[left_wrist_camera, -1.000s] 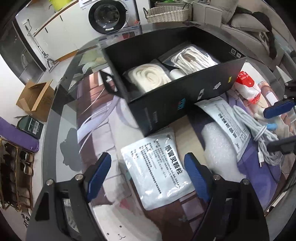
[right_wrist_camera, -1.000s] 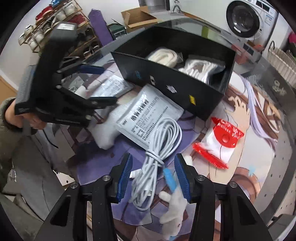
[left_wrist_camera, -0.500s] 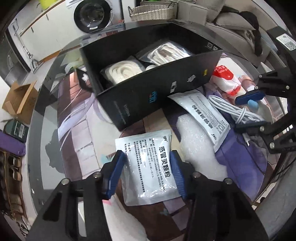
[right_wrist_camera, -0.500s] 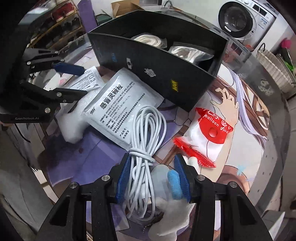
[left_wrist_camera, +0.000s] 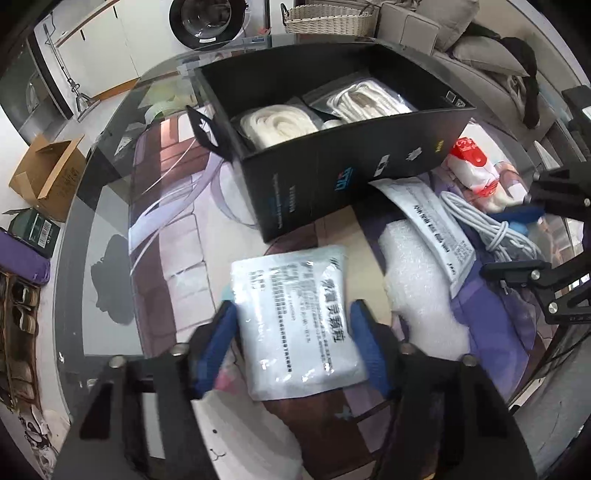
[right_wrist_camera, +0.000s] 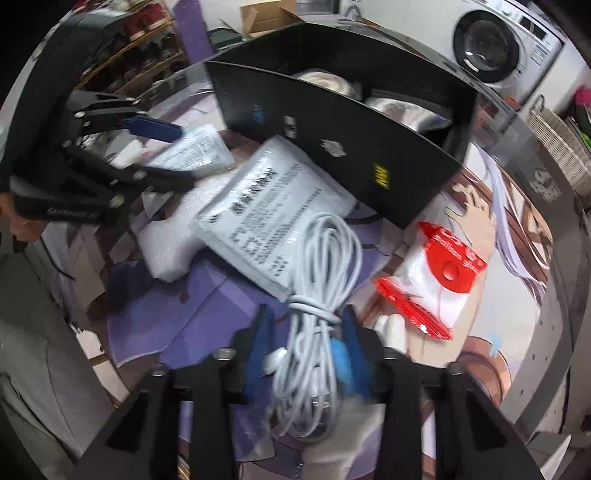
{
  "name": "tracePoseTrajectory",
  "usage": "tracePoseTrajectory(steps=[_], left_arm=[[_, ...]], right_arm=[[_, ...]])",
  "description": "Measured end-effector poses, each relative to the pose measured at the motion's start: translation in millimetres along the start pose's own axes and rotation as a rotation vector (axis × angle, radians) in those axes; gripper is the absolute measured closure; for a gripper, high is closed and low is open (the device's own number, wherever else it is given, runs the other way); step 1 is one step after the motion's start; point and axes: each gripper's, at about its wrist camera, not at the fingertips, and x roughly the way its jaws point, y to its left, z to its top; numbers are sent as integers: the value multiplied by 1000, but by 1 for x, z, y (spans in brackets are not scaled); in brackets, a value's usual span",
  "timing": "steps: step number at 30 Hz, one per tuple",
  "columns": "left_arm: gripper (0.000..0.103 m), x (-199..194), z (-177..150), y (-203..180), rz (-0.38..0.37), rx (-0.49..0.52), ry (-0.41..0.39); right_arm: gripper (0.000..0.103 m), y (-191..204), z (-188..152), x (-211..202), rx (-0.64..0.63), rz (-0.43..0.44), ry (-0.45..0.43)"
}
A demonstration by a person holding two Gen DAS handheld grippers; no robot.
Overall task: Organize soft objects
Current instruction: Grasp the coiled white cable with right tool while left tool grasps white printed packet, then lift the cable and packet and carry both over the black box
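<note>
Left tongs' load: the left gripper (left_wrist_camera: 291,343) has just been closing, and its blue pads now press both long edges of a white printed sachet (left_wrist_camera: 297,325) at lower centre of the left wrist view.
Sachet's place: on the illustrated purple mat (left_wrist_camera: 173,266), in front of the black box; whether it is lifted I cannot tell.
Right tongs' load: the right gripper (right_wrist_camera: 306,347) has just been closing and now sits narrow, clamped on the coiled white cable bundle (right_wrist_camera: 321,280) at lower centre of the right wrist view.
Cable's place: its upper loop lies across a second white printed sachet (right_wrist_camera: 273,214), which leans against the box's front wall.
Beside the right tongs: a small blue-and-white plush piece (right_wrist_camera: 338,354) sits just inside the right pad; whether it is gripped too I cannot tell.
Red-and-white packet (right_wrist_camera: 432,280): right of the cable, flat on the mat, apart from it.
White foam pad (right_wrist_camera: 170,243): left of the second sachet, partly under it.
Open black cardboard box (left_wrist_camera: 332,177): upper centre of the left wrist view, holding two clear bags of cream rope (left_wrist_camera: 273,123) side by side.
Round glass table (left_wrist_camera: 74,258): carries everything.
Background: white washing machine (right_wrist_camera: 491,48) upper right, wicker basket (left_wrist_camera: 328,16) top.
</note>
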Motion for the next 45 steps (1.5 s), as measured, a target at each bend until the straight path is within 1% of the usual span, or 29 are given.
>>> tracePoseTrajectory(steps=[1,2,3,7,10,12,16,20,23,25,28,30,31,33,34,38,40,41,43,45], left_arm=[[54,0,-1,1,1,-7,-1],[63,-1,-2,0,0,-8,-6],[67,-1,-2,0,-1,-5,-11],[68,0,-1,8,-18,-9,-17],[70,-3,-2,9,-17,4,-45],[70,-8,-1,7,-34,14,-62],[71,-19,-1,2,-27,35,-105],[71,-32,0,1,-38,41,-156],[71,-48,-1,-4,-48,58,-213],[71,-58,0,-5,-48,68,-263],[71,-80,-1,-9,-2,94,-392],[71,-97,-4,-11,4,93,-484],[71,-102,-4,-10,3,88,-513],[71,-115,-5,-9,-2,77,-582],[71,-119,-6,-8,-3,75,-605],[71,-136,-13,-12,29,102,-726],[70,-143,-17,-14,39,117,-772],[70,-146,-20,-12,43,116,-787],[70,-151,-21,-9,20,111,-807],[70,-155,-22,-6,28,104,-837]], right_arm=[[79,3,-2,-2,-2,-4,-2],[79,4,-2,-2,-5,-6,-3],[79,4,-2,-1,-8,-5,-4],[79,-1,1,-7,5,-11,-23],[79,-3,1,-16,16,-14,-51],[79,-5,2,-20,16,-12,-66],[79,-5,1,-27,20,-12,-89],[79,-9,-2,-43,39,-7,-147],[79,-7,-1,-63,46,-18,-233],[79,-7,0,-81,55,-28,-314],[79,-4,2,-102,76,-28,-428],[79,-2,5,-112,90,-14,-495],[79,0,3,-119,89,0,-541],[79,6,0,-129,81,-5,-605],[79,9,0,-135,73,-10,-654],[79,18,-10,-158,58,-29,-816],[79,24,-16,-168,44,-24,-889],[79,29,-21,-173,40,-48,-933],[79,35,-28,-181,36,-65,-994],[78,37,-30,-182,39,-64,-1015]])
